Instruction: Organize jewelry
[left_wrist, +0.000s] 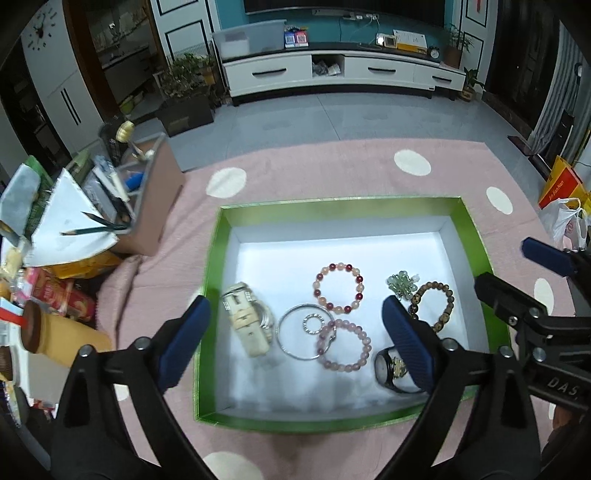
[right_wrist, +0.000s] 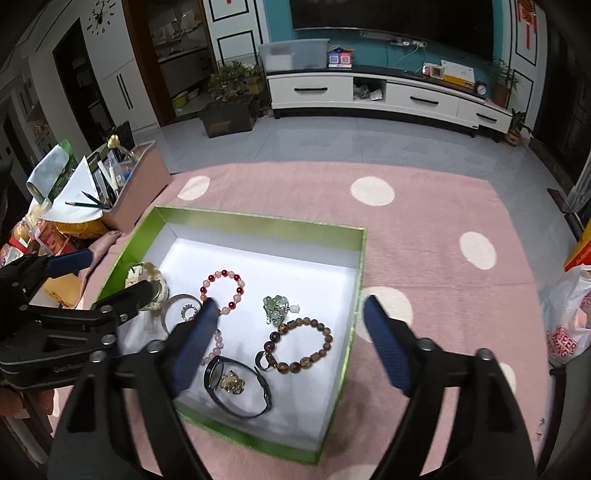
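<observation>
1. My left gripper (left_wrist: 295, 332) is spread wide and holds nothing. Its blue-padded fingers (left_wrist: 186, 341) hang above the near half of the box, one over the left wall, the other over the dark watch.
2. My right gripper (right_wrist: 291, 339) is likewise released and empty. One pad sits above the box's interior near the pale beads; the other sits outside the right wall, over the cloth.
3. Between and below both tools lies the shallow green cardboard box with white lining (left_wrist: 332, 205), which holds all the jewelry.
4. Contents, left to right in the left wrist view: cream-strapped wristwatch (left_wrist: 245, 319); plain silver bangle (left_wrist: 301, 338) with a small silver ring (left_wrist: 314, 324) inside it; red-and-peach bead bracelet (left_wrist: 339, 288); pale pink bead bracelet (left_wrist: 343, 347) overlapping the bangle; green jade bead cluster (left_wrist: 402, 284); brown wooden bead bracelet (left_wrist: 434, 306); black-strapped watch (right_wrist: 236, 387) with a small gold-coloured piece (right_wrist: 232, 382) on it.
5. Judgement: the pieces lie flat and mostly separate, so sorting appears well advanced; both tools are held open and raised, presumably ready for a next pick or to withdraw.
6. The box rests on a pink cloth with white dots (right_wrist: 424, 229). A brown organizer bin of stationery (left_wrist: 155, 199) stands to the far left.
</observation>
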